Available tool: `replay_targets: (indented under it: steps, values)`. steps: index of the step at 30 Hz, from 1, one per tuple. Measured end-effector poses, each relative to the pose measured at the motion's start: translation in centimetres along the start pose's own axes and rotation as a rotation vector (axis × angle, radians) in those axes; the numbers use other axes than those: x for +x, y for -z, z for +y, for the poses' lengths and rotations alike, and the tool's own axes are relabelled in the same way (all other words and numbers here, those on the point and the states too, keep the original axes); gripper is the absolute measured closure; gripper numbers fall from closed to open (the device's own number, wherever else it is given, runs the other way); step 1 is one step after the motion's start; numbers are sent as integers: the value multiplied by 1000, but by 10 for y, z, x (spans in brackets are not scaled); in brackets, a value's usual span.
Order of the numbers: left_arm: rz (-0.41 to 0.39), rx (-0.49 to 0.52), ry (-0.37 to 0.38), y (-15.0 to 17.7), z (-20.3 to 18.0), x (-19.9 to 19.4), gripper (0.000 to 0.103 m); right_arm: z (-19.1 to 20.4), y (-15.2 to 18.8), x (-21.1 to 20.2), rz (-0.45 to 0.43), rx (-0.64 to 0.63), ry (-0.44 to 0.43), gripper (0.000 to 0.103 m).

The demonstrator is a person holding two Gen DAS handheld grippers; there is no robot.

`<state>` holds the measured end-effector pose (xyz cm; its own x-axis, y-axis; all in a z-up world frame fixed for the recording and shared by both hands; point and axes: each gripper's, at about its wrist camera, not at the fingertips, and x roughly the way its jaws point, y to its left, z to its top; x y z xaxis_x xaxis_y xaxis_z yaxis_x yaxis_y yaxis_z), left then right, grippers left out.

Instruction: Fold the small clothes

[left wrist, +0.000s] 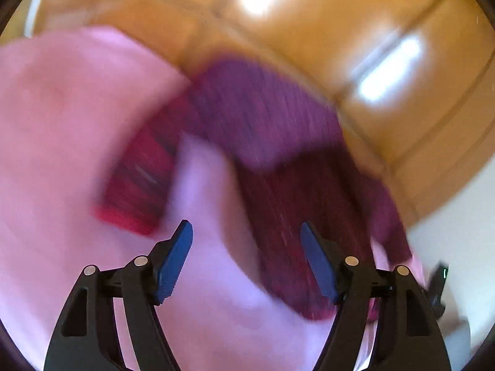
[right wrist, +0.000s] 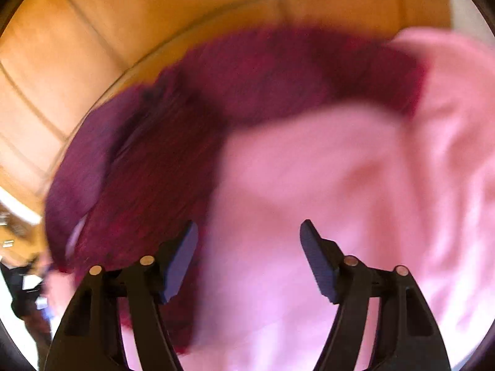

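Both views are smeared by motion blur, so fine detail is lost. The landmark is a dark maroon garment [left wrist: 278, 142], ribbed or knitted by the look of its fine parallel lines, lying rumpled on a soft pink cloth [left wrist: 62, 123] that covers most of the surface under it. Beyond the garment runs glossy orange-brown wood panelling [left wrist: 355, 31] with pale seams and bright reflections.

The left gripper [left wrist: 246, 259] hangs over the near edge of the garment, its jaws standing well apart with nothing between the flat blue ribbed pads [left wrist: 173, 262]; a fold of pink cloth and a strip of maroon show through the gap. The right gripper [right wrist: 249, 259] is likewise spread wide and holds nothing, with pink cloth [right wrist: 340, 185] below the gap and the garment [right wrist: 278, 71] curving off to the left and beyond it.

Only the left view shows a brighter red patch [left wrist: 136, 191] to the left of the garment, whether lining or a separate piece cannot be told. Only the right view shows the garment's long arc against the wood [right wrist: 77, 46], and a dark blurred shape [right wrist: 21, 284] low at the left edge.
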<state>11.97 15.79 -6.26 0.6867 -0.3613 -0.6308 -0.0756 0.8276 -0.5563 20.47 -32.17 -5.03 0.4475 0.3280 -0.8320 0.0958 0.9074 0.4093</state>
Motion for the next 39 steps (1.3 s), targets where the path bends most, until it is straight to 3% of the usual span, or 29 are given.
replay_targets:
  steps: [4,6,8,9,10,11,12,15,19,23,26,28,33,36,38,39]
  values:
    - [105,-44,63,12,-11,53,33,25,18,27,78,-3,-67,47]
    - [107,-58,51,8,-14,69,33,34,19,33,93,0,-95,51]
    - [99,-72,40,6,-12,77,33,39,16,39,106,6,-105,61]
    - [104,-82,47,3,-11,79,48,42,12,42,119,-2,-112,69]
    - [127,-83,69,1,-11,80,76,46,11,45,124,-15,-106,75]
    - [154,-87,78,-1,-11,82,76,47,14,47,125,-27,-99,78]
    - [146,-84,73,-4,-13,80,84,50,13,47,127,-37,-91,82]
    - [129,-41,76,-5,-22,62,89,52,8,29,88,-59,-91,88]
    - [98,-16,133,-12,-32,20,90,57,-7,-25,-18,-87,-110,91]
    - [98,35,147,-8,-36,-19,90,55,-5,-71,-65,-140,-118,91]
    - [123,25,137,11,-19,-49,90,47,16,-83,-40,-183,-92,91]
    - [148,47,92,34,-3,-63,90,36,38,-78,4,-187,-59,91]
    - [246,45,-22,84,19,-58,90,4,104,-52,152,-154,12,92]
    - [245,5,-50,93,36,-59,81,-5,119,-42,168,-145,48,91]
    - [222,-33,-26,84,43,-67,78,-2,111,-42,157,-150,56,83]
    - [196,-43,-28,77,45,-71,70,2,106,-45,144,-172,68,74]
